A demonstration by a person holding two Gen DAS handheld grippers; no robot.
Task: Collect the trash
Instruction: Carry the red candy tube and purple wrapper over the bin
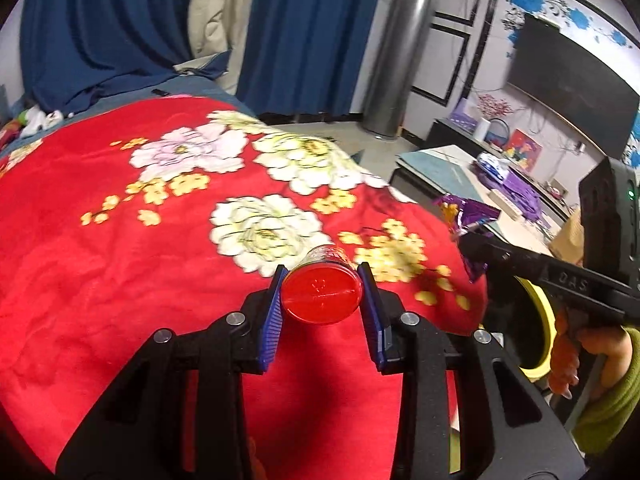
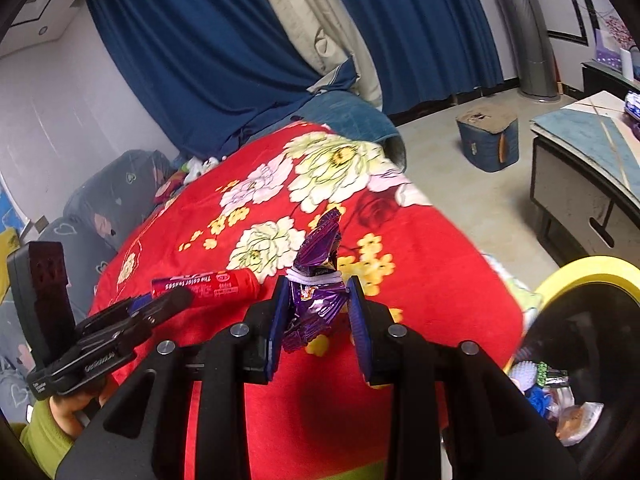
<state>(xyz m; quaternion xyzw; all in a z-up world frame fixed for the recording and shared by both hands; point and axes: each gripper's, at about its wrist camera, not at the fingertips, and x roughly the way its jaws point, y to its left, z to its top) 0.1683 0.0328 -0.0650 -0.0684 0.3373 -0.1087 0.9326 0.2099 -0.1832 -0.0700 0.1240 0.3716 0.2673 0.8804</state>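
1. Red-capped clear plastic bottle (image 1: 320,294), clamped between blue pads of left gripper (image 1: 322,300), above red floral blanket (image 1: 120,240).
2. Long axis along fingers, cap toward camera; body mostly hidden behind cap.
3. Crumpled purple foil wrapper (image 2: 316,300), pinched upright in right gripper (image 2: 318,312); print illegible.
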